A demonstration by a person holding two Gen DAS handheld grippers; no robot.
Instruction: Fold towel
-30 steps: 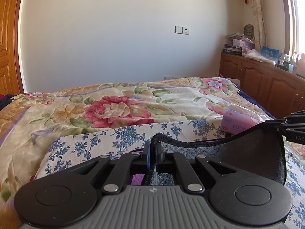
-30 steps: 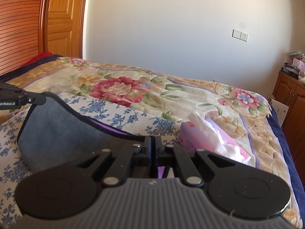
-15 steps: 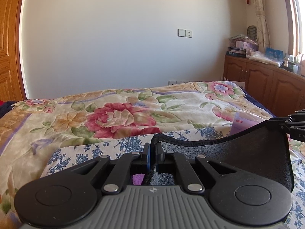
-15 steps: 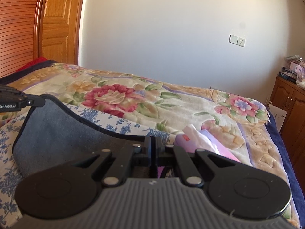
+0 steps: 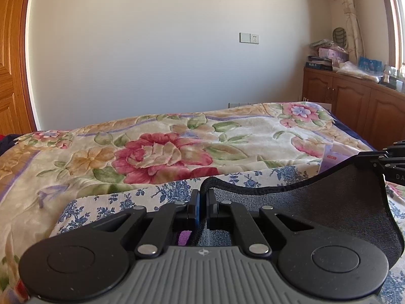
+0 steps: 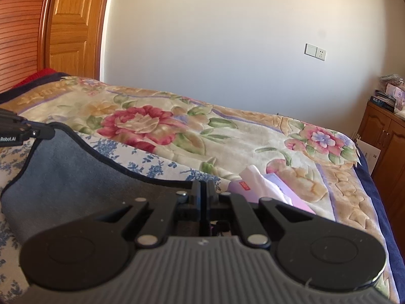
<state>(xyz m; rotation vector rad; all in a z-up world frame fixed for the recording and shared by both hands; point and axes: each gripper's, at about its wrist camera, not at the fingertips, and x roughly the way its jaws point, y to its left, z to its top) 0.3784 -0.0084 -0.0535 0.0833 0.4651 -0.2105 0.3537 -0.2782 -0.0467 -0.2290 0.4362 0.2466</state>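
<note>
A grey towel (image 5: 316,210) with a dark hem hangs stretched between my two grippers above the bed; it also shows in the right wrist view (image 6: 76,174). My left gripper (image 5: 202,200) is shut on the towel's left corner. My right gripper (image 6: 203,190) is shut on its right corner. Each gripper shows at the edge of the other's view: the right gripper (image 5: 387,162) at far right, the left gripper (image 6: 22,130) at far left. The towel's lower part is hidden behind the gripper bodies.
A blue-flowered white cloth (image 5: 121,202) lies under the towel on a floral blanket (image 5: 162,152). A pink tissue pack (image 6: 273,187) lies on the bed to the right. Wooden cabinets (image 5: 354,106) stand at right, a wooden door (image 6: 73,25) at left.
Both grippers have risen with the towel held between them. The bed sits lower in both views and the tissue pack is more hidden behind the towel in the left wrist view.
</note>
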